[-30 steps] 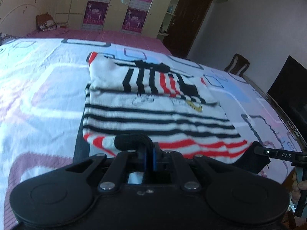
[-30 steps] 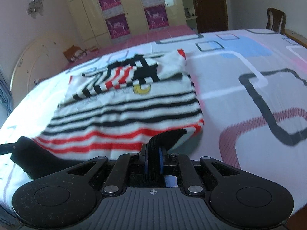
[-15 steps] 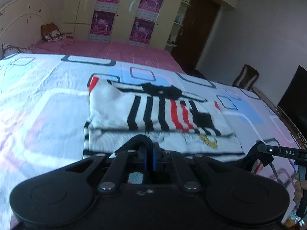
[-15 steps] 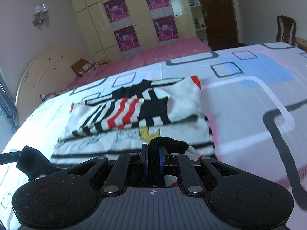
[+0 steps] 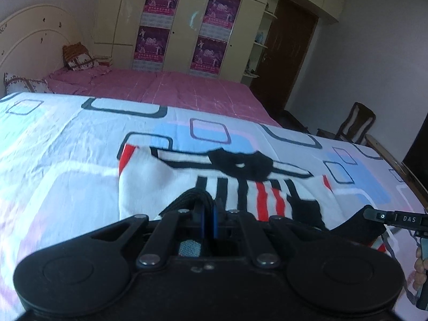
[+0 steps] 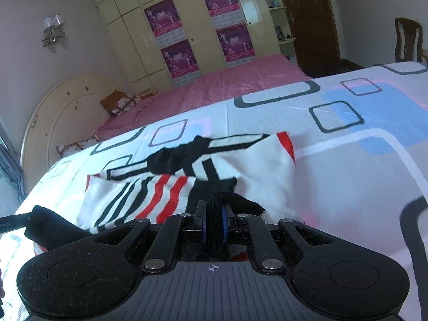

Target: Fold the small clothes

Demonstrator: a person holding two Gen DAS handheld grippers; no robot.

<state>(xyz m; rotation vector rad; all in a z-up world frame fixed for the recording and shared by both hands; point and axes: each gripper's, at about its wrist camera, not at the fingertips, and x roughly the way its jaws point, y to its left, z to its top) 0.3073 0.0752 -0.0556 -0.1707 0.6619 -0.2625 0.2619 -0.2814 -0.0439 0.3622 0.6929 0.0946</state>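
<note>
Black ribbed hem fabric is pinched between the closed blue pads of my left gripper (image 5: 208, 215), and my right gripper (image 6: 214, 218) is clamped the same way on another black edge of the striped sweater (image 5: 187, 182). Both gripper bodies cover the near part of the garment, so I cannot make out how the lifted hem hangs beneath them. Just ahead of the fingers the sweater lies on the patterned bedsheet (image 5: 67, 147), white with black and red stripes, its black collar (image 6: 174, 157) at the far edge. Beyond stands a wardrobe (image 5: 182, 21).
</note>
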